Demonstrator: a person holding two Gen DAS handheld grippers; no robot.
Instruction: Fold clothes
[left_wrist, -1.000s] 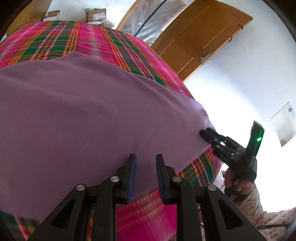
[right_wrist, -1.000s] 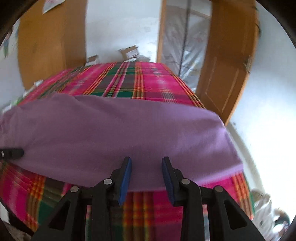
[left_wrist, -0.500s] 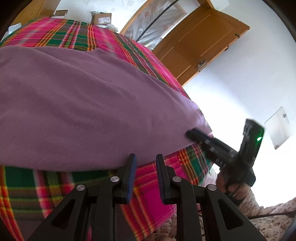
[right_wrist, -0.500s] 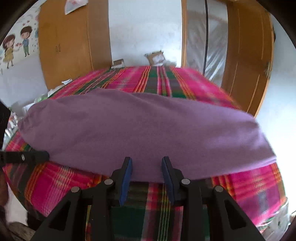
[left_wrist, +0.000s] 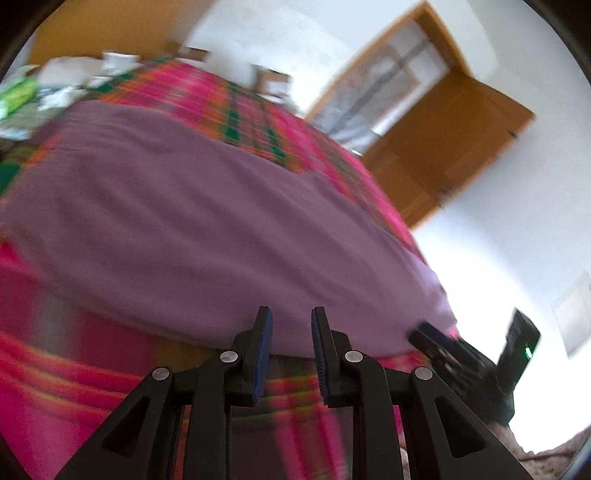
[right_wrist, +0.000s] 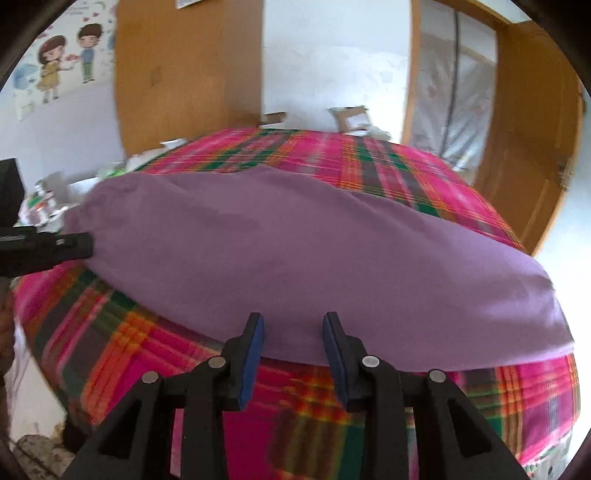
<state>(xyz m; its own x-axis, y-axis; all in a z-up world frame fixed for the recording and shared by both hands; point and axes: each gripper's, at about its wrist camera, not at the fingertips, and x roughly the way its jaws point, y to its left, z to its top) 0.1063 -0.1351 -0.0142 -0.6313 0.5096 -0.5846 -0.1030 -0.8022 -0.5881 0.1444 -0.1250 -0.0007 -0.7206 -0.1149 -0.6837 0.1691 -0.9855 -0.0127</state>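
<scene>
A purple cloth (left_wrist: 221, 229) (right_wrist: 295, 251) lies spread flat on a bed with a pink and green plaid cover (right_wrist: 369, 158). My left gripper (left_wrist: 291, 328) is open, its tips at the cloth's near edge, with nothing pressed between the pads. My right gripper (right_wrist: 293, 325) is also open and empty, just short of the same near edge. In the left wrist view the right gripper (left_wrist: 421, 334) shows beside the cloth's near right corner. In the right wrist view the left gripper (right_wrist: 86, 243) reaches to the cloth's left end. The left wrist view is blurred.
The plaid cover (left_wrist: 74, 369) falls over the bed's near side below both grippers. A wooden door (left_wrist: 461, 140) stands open to the right, and a wardrobe (right_wrist: 184, 74) rises behind the bed. Cardboard boxes (right_wrist: 351, 116) and loose clutter (left_wrist: 55, 85) lie past the far and left sides.
Both grippers have drawn back from over the cloth to its near edge and swung left, so more plaid cover shows. The cloth lies as before, and neither gripper's gap has changed.
</scene>
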